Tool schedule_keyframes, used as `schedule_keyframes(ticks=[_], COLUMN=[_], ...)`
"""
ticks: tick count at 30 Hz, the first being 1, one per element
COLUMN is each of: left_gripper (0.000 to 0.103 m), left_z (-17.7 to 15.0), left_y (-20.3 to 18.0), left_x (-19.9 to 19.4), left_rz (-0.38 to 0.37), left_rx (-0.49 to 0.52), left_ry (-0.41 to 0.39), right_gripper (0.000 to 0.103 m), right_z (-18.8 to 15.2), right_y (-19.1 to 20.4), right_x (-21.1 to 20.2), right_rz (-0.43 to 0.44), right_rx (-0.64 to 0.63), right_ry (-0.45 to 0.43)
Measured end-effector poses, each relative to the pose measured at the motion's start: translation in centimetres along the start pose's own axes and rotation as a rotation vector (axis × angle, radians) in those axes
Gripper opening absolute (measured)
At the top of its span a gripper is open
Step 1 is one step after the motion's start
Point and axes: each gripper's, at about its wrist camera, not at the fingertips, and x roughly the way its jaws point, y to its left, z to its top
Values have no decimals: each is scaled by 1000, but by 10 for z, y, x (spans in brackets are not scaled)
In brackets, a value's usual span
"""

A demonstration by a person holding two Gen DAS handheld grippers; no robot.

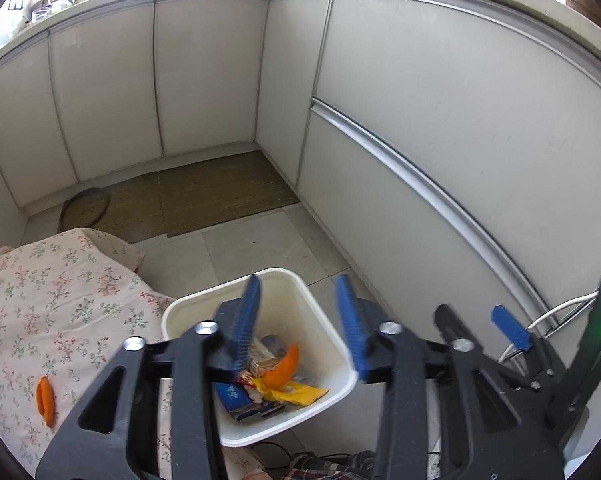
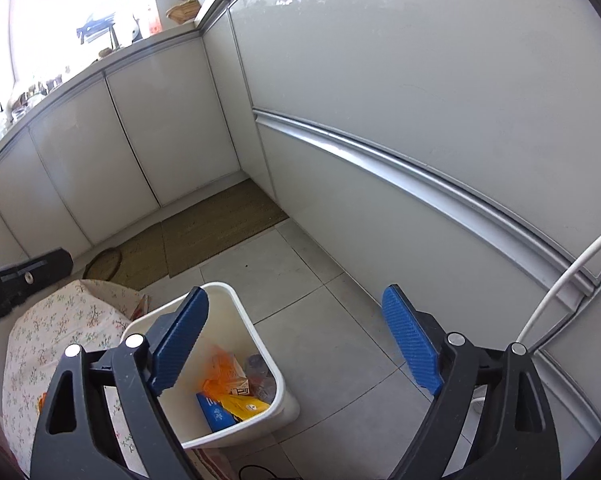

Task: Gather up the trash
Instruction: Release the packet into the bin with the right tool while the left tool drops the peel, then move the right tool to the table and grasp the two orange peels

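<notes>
My left gripper [image 1: 300,328] hangs over the white plastic bin [image 1: 188,308], fingers apart and empty. The remaining orange peel strip [image 1: 45,400] lies lengthwise on the floral-cloth worktop [image 1: 60,300], to its left. My right gripper [image 2: 296,344], also spread empty, sits farther.

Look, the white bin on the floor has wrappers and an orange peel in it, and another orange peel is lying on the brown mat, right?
Not quite. The second orange peel lies on the flowered cloth, not on the brown mat, which is bare in the left wrist view. The rest holds: the white bin stands on the floor with wrappers and an orange peel inside.
</notes>
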Motion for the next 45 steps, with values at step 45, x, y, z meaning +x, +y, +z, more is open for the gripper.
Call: schedule_keyframes(ticks=[45], left_gripper=[85], left_z=[-167], left_y=[346], left_x=[-120], left_rz=[507], left_rx=[-582], left_ry=[84], right_gripper=[94], right_z=[-134], right_y=[330], right_x=[-3], right_rz=[269], right_rx=[-512], right_ry=[216])
